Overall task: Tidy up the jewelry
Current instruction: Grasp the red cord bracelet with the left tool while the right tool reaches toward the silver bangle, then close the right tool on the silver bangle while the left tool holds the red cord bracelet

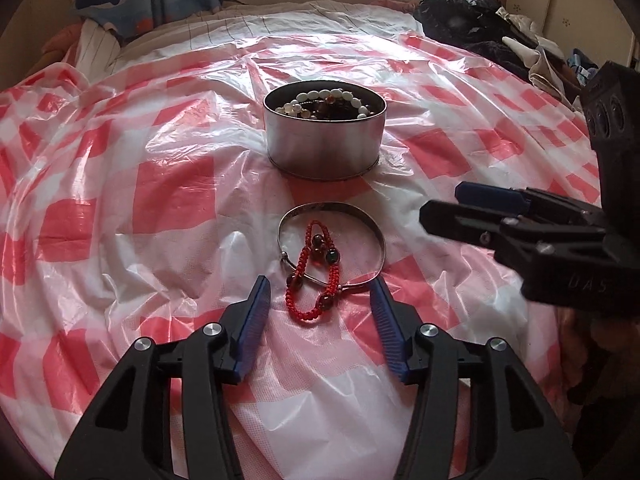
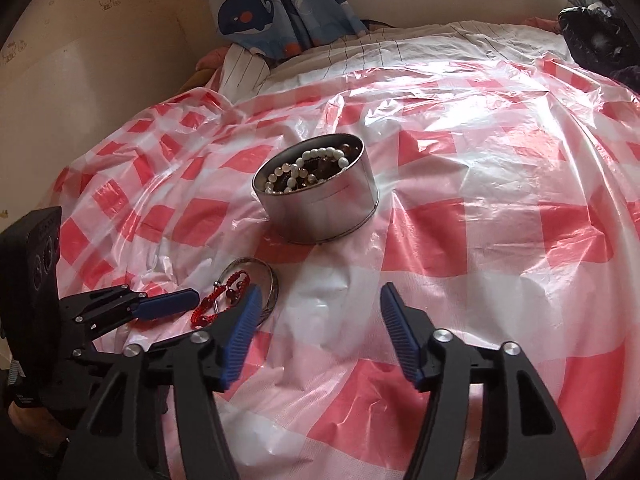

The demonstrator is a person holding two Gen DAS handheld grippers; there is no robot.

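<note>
A round metal tin point(image 1: 325, 148) point(image 2: 320, 208) holding white and dark bead bracelets stands on the checked plastic sheet. In front of it lies a silver bangle point(image 1: 378, 236) point(image 2: 274, 280) with a red braided bracelet point(image 1: 298, 270) point(image 2: 208, 300) carrying dark beads draped across it. My left gripper point(image 1: 320, 282) is open just above this pair, its blue pads on either side of the near end, not pressing. My right gripper point(image 2: 320, 289) is open over bare sheet, to the right of the bangle, with nothing between its fingers. It also shows in the left wrist view as the right gripper point(image 1: 442, 200).
A red-and-white checked plastic sheet point(image 1: 160, 184) covers a bed. Whale-print fabric point(image 2: 256, 12) hangs at the back by a striped pillow. A heap of dark clothes point(image 1: 472, 24) lies at the back right. A cream wall point(image 2: 80, 92) runs along the left.
</note>
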